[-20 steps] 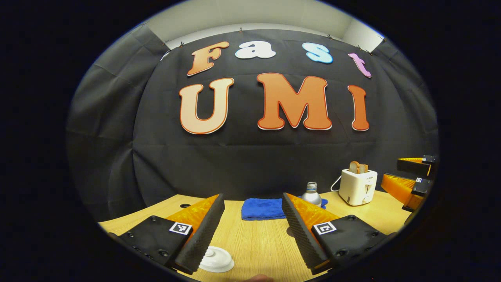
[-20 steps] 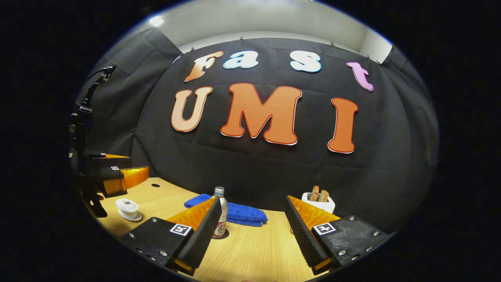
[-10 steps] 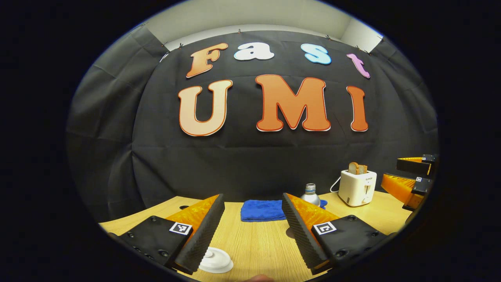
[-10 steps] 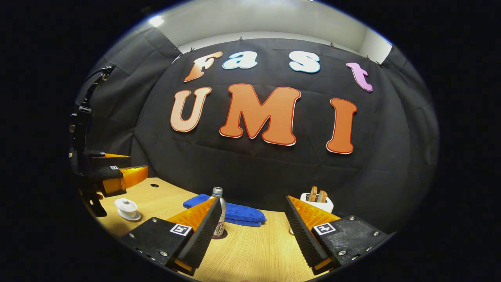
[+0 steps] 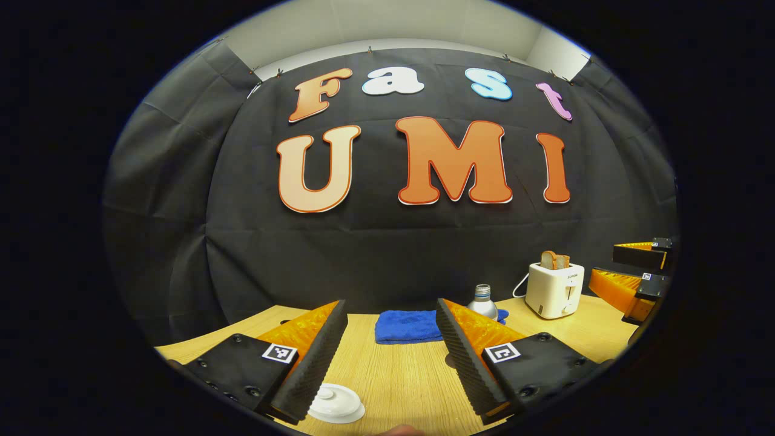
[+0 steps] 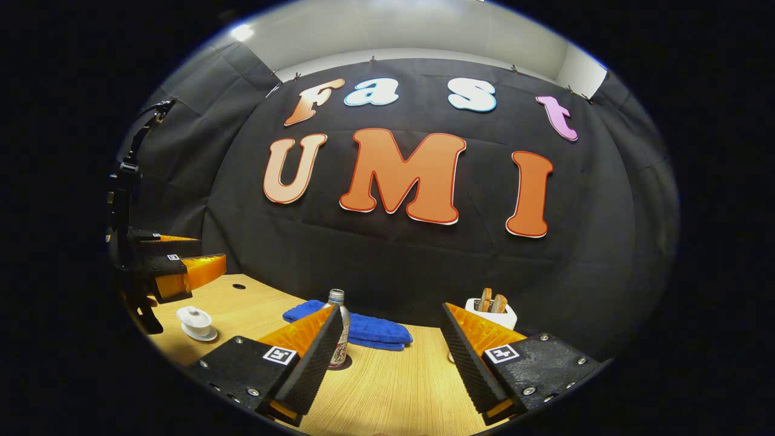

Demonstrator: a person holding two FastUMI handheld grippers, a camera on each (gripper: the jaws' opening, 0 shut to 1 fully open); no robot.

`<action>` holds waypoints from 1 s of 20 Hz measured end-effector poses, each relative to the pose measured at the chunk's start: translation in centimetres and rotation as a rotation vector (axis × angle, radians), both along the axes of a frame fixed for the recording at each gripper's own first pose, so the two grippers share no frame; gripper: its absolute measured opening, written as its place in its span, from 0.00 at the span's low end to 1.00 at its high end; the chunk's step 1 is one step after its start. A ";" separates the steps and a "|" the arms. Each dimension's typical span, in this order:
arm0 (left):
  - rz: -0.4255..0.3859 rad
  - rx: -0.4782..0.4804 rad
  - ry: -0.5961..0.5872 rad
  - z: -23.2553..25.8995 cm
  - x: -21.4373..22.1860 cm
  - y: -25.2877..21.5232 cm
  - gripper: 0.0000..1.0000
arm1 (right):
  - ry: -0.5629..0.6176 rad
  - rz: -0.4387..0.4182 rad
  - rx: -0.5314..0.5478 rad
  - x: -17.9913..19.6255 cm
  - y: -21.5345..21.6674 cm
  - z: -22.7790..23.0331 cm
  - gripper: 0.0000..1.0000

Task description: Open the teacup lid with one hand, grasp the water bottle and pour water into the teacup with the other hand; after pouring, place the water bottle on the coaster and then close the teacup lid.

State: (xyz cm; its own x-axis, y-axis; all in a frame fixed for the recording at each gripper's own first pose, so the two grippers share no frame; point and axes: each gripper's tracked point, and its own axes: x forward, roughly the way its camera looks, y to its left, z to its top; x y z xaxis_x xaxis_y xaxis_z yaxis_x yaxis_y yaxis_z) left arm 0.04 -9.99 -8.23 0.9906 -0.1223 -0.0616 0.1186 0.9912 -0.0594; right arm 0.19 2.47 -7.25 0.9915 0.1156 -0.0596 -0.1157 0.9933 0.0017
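1. Left gripper view, nearest: the left claw [image 5: 390, 357] hangs over a wooden desk [image 5: 399, 375] with its two fingers spread well apart and nothing between them.
2. Just below its left finger sits one white teacup lid [image 5: 335, 403], round with a small knob, partly hidden by that finger.
3. Farther along the desk lies one folded blue cloth [image 5: 404, 326]. To its right, one silver water bottle [image 5: 482, 301] stands upright, its lower part hidden behind the claw's right finger.
4. Farther right stands one white toaster [image 5: 554, 289] with toast sticking out of the top.
5. At the far right edge the right claw [image 5: 636, 275] shows, its two fingers apart.
6. Right gripper view, nearest: the right claw [image 6: 390, 357] is also held open and empty over the desk [image 6: 393, 387].
7. Beyond its left finger the water bottle [image 6: 339, 330] stands upright on a dark round coaster [image 6: 346, 365], just in front of the blue cloth [image 6: 369, 330].
8. The toaster [image 6: 491, 310] stands behind the right finger, holding two slices.
9. Far left, one white teacup [image 6: 195, 320] sits on a saucer with its lid on, just below the left claw [image 6: 172, 266].
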 end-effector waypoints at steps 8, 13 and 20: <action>0.001 -0.002 0.003 -0.2 0.1 0.1 1.00 | 0.007 -0.003 -0.002 0.4 0.0 -0.2 0.97; 0.007 -0.007 0.012 -0.7 0.1 0.3 1.00 | 0.008 -0.004 -0.009 0.3 -0.2 -0.4 0.97; 0.014 -0.009 0.015 -0.9 0.2 0.5 1.00 | 0.018 -0.002 -0.008 0.2 -0.1 -0.7 0.97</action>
State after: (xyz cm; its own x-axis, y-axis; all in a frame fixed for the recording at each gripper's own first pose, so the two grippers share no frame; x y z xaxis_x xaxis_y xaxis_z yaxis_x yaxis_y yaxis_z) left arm 0.27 -9.52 -9.10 0.9911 -0.1093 -0.0758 0.1041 0.9921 -0.0696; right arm 0.38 2.34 -7.93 0.9905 0.1131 -0.0780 -0.1138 0.9935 -0.0046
